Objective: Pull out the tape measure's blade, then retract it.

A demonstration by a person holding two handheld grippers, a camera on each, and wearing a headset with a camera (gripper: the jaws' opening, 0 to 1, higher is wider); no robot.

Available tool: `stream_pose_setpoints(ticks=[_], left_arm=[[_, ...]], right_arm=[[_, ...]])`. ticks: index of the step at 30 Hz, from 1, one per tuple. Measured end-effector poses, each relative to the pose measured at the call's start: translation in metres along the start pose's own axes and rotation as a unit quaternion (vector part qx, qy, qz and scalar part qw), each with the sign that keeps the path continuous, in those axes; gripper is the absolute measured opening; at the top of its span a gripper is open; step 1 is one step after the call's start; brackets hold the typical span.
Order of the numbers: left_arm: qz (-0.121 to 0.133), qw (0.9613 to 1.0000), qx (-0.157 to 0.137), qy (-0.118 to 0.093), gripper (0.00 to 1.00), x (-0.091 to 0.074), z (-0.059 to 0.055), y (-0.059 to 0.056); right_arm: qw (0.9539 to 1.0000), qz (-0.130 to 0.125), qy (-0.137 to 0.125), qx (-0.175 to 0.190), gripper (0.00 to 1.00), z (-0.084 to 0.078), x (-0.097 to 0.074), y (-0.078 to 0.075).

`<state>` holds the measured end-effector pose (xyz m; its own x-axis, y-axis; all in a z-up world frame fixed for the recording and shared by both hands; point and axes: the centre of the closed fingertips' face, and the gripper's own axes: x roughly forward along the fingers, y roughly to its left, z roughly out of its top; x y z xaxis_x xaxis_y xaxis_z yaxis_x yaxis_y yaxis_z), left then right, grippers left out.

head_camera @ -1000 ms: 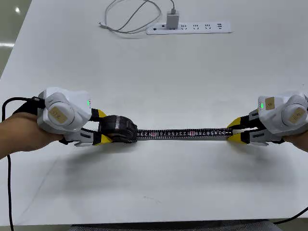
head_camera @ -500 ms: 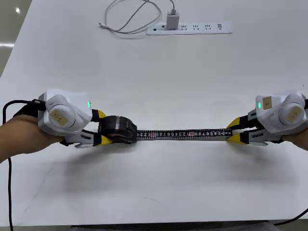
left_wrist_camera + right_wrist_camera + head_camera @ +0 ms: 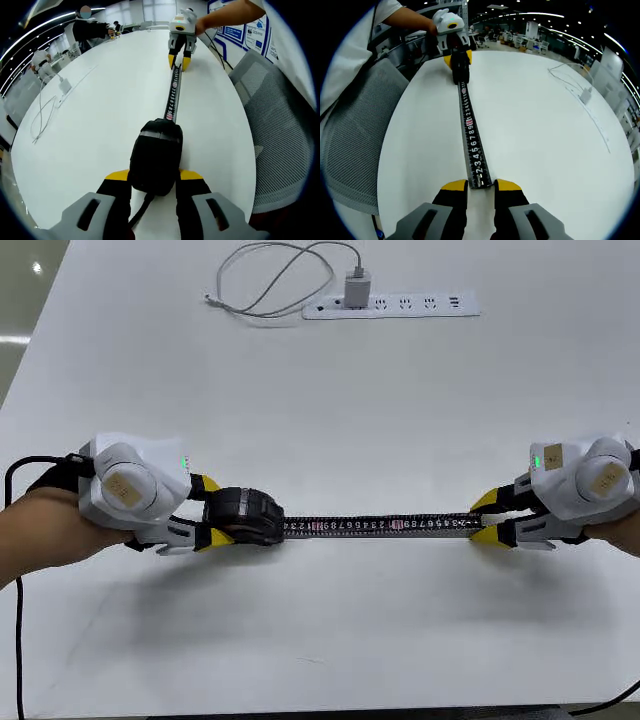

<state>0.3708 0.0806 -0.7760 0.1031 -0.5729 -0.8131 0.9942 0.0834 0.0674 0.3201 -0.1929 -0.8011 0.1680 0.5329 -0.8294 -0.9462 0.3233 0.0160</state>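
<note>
Head view: tape measure lies on the counter, clamped in left gripper; blade runs out to right gripper. Left gripper view: fingers closed snug around it. Right gripper view: fingers pinch only the blade tip; a slip there likely whips the blade back.

White hand-held grippers have yellow-tipped black jaws.

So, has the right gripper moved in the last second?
No: the right gripper sits just as far from the power strip as before; the camera itself shifted slightly.
</note>
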Motion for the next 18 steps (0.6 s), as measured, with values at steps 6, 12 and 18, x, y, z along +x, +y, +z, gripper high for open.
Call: stream_pose_setpoints(ticks=[6,12,18], left_arm=[[-0.001,1.0,0.0,0.003,0.33,0.0009,-0.0002,-0.002],[0.001,1.0,-0.004,0.003,0.34,0.0004,0.0004,-0.0024],[-0.002,0.9996,-0.028,-0.007,0.37,-0.0016,0.0042,-0.0032]], right_arm=[[1.0,0.0,-0.002,0.008,0.2,-0.0004,-0.0006,-0.0001],[0.9999,-0.003,-0.005,0.016,0.23,0.0002,-0.002,-0.0006],[0.9988,-0.007,-0.024,0.042,0.26,0.0067,-0.0065,-0.0003]])
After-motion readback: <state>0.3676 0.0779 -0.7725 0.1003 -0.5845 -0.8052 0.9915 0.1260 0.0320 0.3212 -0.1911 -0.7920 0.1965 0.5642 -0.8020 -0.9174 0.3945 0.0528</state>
